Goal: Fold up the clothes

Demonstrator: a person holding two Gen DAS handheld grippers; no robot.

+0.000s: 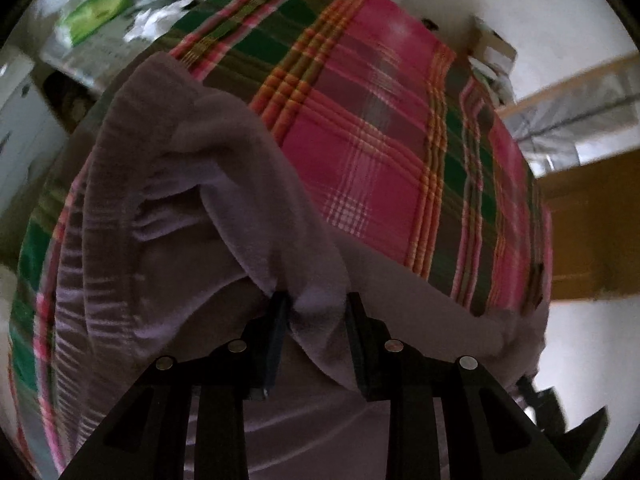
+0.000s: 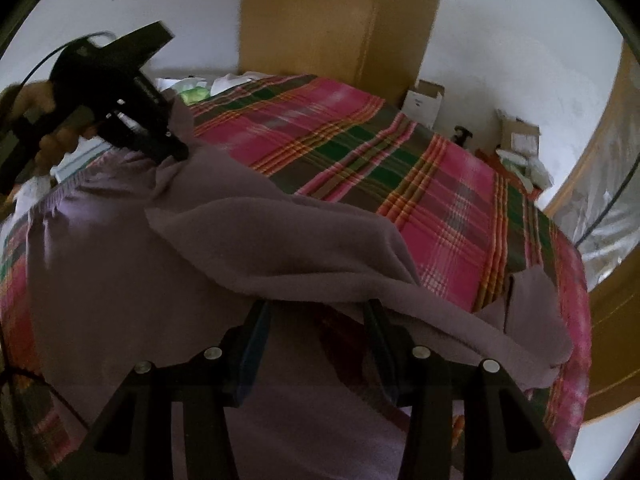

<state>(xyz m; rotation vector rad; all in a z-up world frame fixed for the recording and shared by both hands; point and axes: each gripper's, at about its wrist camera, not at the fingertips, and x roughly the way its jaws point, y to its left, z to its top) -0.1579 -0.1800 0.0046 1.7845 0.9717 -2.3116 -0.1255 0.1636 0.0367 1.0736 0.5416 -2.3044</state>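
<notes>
A mauve fleece garment [image 2: 120, 280] lies on a bed with a pink and green plaid sheet [image 2: 448, 200]. My left gripper [image 1: 316, 304] is shut on a bunched fold of the garment [image 1: 248, 184], which fills the gap between its fingers. In the right wrist view a hand holds the left gripper [image 2: 176, 150] at the garment's far left edge, and a raised ridge of cloth runs from there toward me. My right gripper [image 2: 316, 308] has its jaws wide apart. The garment's lifted edge lies across its fingertips and hides them.
A brown wooden door [image 2: 340, 20] and white wall stand behind the bed. Cardboard boxes [image 2: 424, 100] and clutter sit on the floor past the bed's far side. White and green items [image 1: 96, 12] lie at the bed's far end.
</notes>
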